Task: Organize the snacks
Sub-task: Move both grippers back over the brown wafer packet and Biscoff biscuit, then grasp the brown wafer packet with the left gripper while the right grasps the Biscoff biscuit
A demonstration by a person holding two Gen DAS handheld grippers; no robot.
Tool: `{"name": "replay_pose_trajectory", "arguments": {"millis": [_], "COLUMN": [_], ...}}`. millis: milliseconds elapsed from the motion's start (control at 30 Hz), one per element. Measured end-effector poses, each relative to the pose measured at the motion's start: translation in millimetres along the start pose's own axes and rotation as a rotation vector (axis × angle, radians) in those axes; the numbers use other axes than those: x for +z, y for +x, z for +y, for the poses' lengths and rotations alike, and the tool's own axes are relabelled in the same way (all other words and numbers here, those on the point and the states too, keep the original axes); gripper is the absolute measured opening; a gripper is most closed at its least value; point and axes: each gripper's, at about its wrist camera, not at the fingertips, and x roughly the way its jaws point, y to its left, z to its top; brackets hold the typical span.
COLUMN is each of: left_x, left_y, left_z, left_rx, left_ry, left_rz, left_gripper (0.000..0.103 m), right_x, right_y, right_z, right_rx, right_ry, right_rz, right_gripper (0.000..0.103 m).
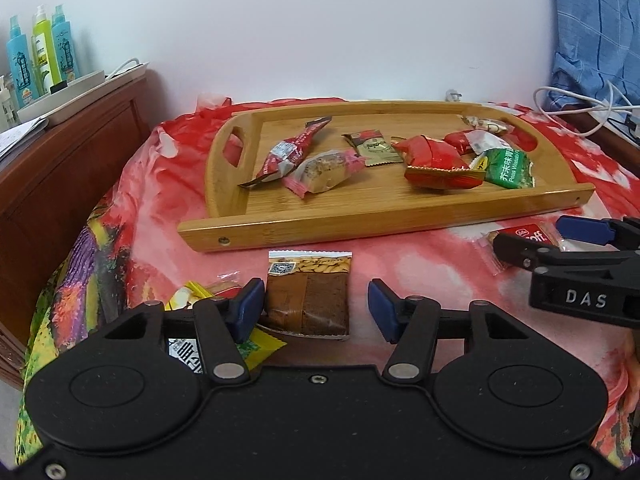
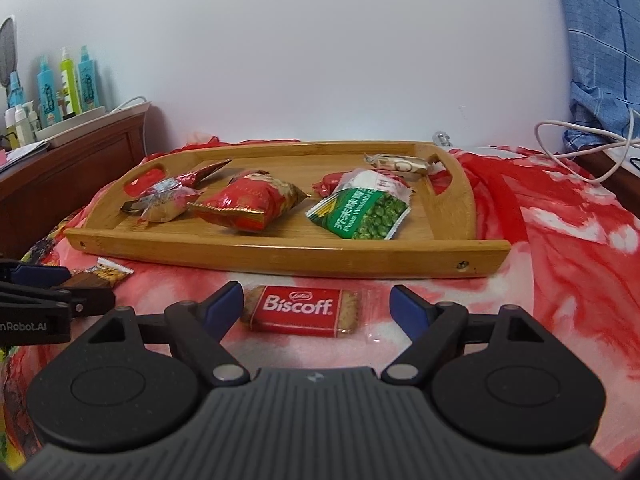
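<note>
A brown almond cake bar [image 1: 307, 294] in a clear wrapper lies on the red floral cloth [image 1: 420, 264], just in front of the wooden tray [image 1: 360, 220], between the blue pads of the left claw [image 1: 318, 307]. The left pad touches its edge, the right pad stands apart, so the claw is released, not clenched. The bar looks light, soft and crinkly; grip it across its short width. To the right, a Biscoff biscuit [image 2: 300, 312] lies between the wide-open jaws of the right claw [image 2: 320, 308]; it looks thin and brittle. Seven or so wrapped snacks sit in the tray, among them green peas [image 2: 360, 212]. Yellow packets [image 1: 256, 346] are partly hidden under the left claw.
</note>
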Motion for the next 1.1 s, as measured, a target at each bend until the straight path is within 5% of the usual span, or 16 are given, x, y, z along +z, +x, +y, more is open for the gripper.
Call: {"name": "replay_pose_trajectory", "arguments": {"millis": [133, 967, 1100], "left_x": [1.1, -2.5, -2.0], "left_y": [-2.0, -19.8, -19.4], "left_z": [-0.6, -13.6, -14.1], "left_rx": [0.011, 0.028, 0.028], "left_ry": [-0.025, 0.005, 0.001], "left_rz": [-0.014, -0.059, -0.056], "left_gripper": [0.044, 0.043, 0.043], "right_x": [0.0, -4.4, -5.2], "right_y": [1.1, -9.1, -7.3], "right_z": [3.6, 25.1, 22.6], "right_rx": [-0.006, -0.021, -0.035], "right_ry": [-0.018, -0.172, -0.142], "right_rz": [0.007, -0.013, -0.012], "right_gripper": [0.087, 0.062, 0.081]}}
